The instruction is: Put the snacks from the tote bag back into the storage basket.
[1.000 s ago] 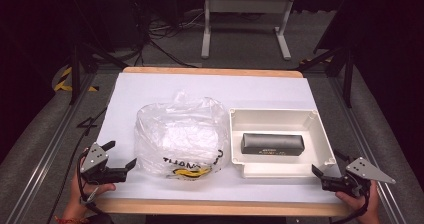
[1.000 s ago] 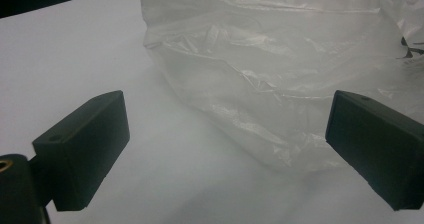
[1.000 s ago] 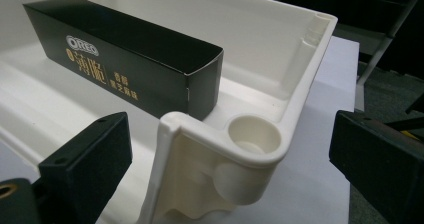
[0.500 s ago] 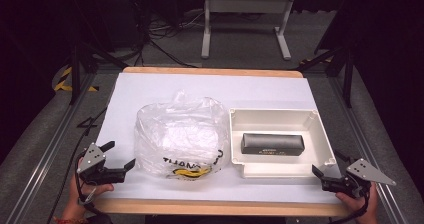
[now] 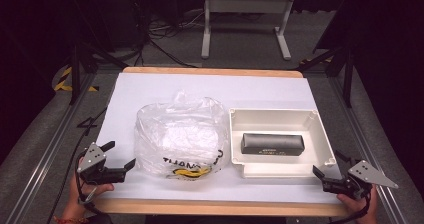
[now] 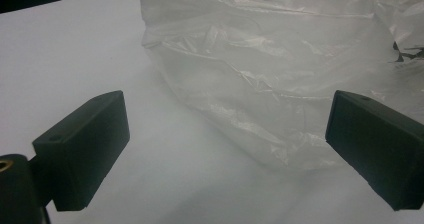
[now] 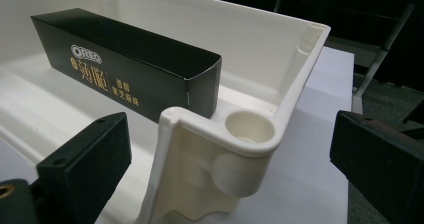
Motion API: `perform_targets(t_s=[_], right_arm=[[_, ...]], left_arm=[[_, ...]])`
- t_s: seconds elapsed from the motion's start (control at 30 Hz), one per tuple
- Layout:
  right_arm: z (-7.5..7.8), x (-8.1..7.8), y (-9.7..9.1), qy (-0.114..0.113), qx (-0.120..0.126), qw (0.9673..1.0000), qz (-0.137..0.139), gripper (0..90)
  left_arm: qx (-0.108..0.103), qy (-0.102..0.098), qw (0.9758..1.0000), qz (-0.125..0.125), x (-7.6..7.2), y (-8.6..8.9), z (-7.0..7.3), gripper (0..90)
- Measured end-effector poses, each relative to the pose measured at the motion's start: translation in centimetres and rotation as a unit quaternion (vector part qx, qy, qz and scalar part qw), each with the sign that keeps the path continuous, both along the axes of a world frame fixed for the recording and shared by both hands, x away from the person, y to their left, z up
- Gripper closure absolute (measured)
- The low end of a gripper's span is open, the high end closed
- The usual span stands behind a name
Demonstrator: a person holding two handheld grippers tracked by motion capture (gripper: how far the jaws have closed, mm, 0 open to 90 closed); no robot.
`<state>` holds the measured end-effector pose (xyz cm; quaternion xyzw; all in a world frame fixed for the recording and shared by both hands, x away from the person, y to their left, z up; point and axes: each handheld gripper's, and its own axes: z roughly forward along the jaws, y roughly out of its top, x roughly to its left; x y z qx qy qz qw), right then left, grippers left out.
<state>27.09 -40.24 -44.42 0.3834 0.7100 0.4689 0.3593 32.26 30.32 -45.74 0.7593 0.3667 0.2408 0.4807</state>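
I am at the approach step; my left gripper [image 5: 121,156] stands wide open and empty just beside the crumpled clear plastic bag [image 5: 179,134]; my right gripper [image 5: 331,169] is also wide open and empty, at the near corner of the white plastic tray [image 5: 320,129] holding the long black cardboard box [image 5: 272,143]; next I think I must close the left jaws on the bag's edge.

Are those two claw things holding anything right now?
No. Both are open and empty: the left tool faces the plastic bag, and the right tool sits by the white tray's corner.
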Motion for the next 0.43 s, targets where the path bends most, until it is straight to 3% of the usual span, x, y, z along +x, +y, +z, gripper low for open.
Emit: perform_targets(t_s=[0.43], right_arm=[[-0.03,0.18,0.15,0.005,-0.007,1.0,0.002,3.7]], left_arm=[[-0.002,0.002,1.0,0.0,0.05,0.03,0.0,4.7]])
